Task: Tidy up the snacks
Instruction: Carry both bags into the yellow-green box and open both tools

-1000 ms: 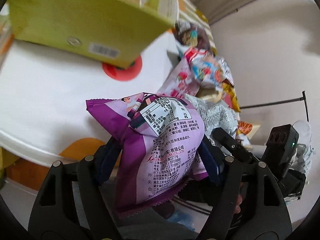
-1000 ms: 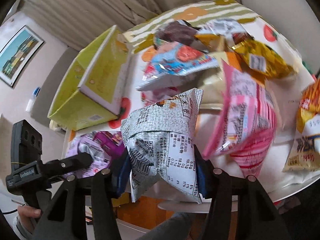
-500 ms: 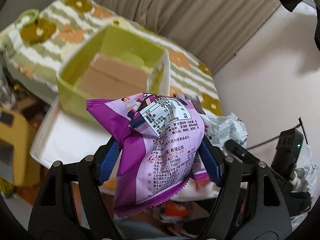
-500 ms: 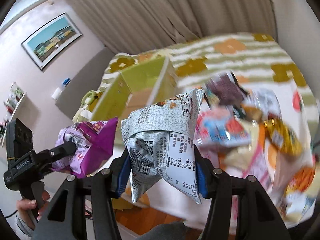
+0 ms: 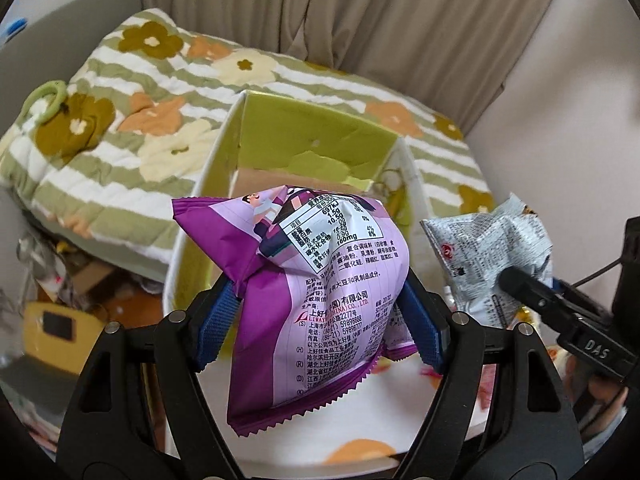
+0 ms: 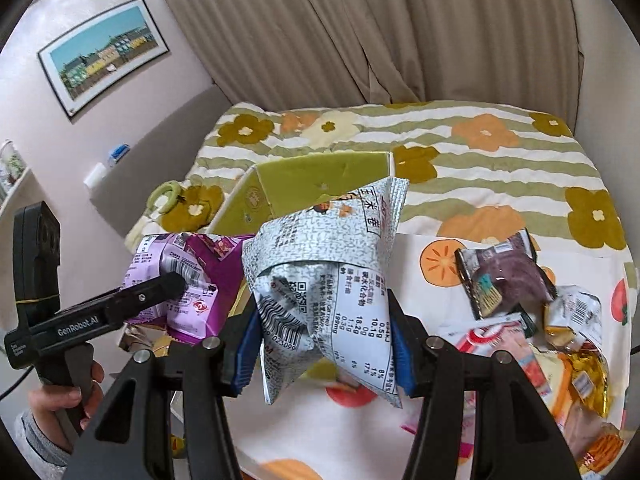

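Gripping purple packet [image 5: 320,292], grey packet [image 6: 332,288]; aloft.

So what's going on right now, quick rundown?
Left gripper shut on purple snack bag. Right gripper shut on silver snack bag. Green box open just ahead, nothing blocking it. More snacks loose on the table.

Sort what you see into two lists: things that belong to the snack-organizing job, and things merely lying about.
Part of the job:
- purple snack bag, held by the left gripper
- silver snack bag, held by the right gripper
- open green box
- loose snack packets on the table

Just lying about:
- floral quilt
- framed picture
- green ring
- curtain
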